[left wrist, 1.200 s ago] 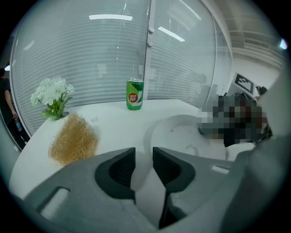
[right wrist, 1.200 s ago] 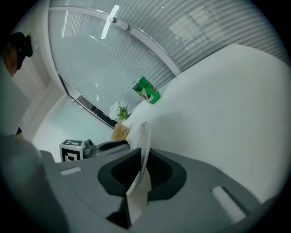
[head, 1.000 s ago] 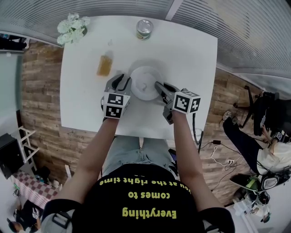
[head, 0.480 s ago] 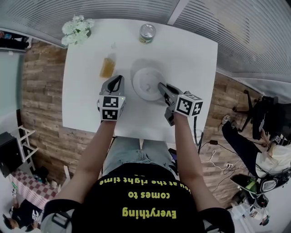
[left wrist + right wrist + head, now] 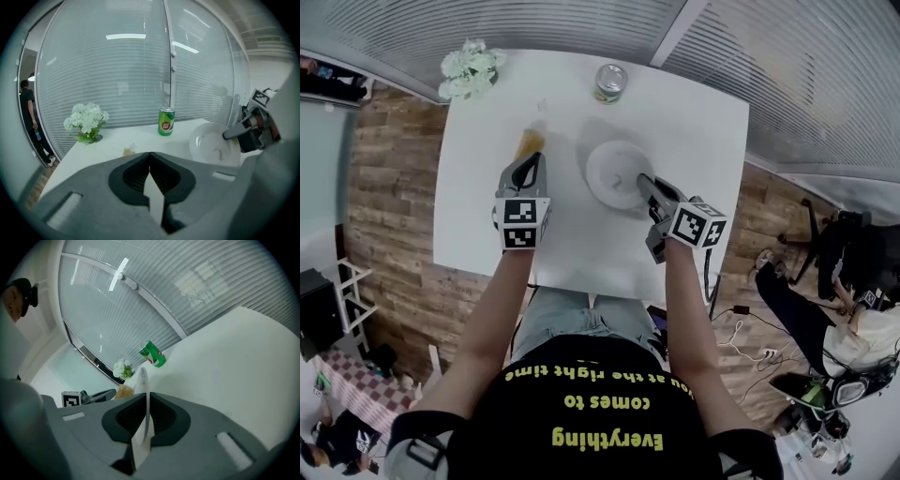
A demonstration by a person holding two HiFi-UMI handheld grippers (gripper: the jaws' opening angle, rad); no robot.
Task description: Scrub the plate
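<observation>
My right gripper (image 5: 645,184) is shut on the near rim of the white plate (image 5: 617,169) and holds it tilted over the white table (image 5: 694,112). Between the pads of the right gripper (image 5: 146,400) the plate (image 5: 142,377) shows edge-on. My left gripper (image 5: 530,163) has just closed; its jaws meet with nothing between them. It hovers left of the plate, just short of the yellow-brown sponge (image 5: 531,141). Past the left gripper (image 5: 150,155) lie the sponge (image 5: 128,151) and, to the right, the plate (image 5: 212,146) in the right gripper (image 5: 235,133).
A green can (image 5: 610,82) stands at the table's far edge, and white flowers (image 5: 472,67) at its far left corner. Frosted glass walls close in the table's far side. A person (image 5: 26,104) stands beyond the glass at left.
The left gripper drew away leftward from the plate's rim toward the sponge, and its jaws went from wide open to shut. The right gripper shifted a little with the plate in it.
</observation>
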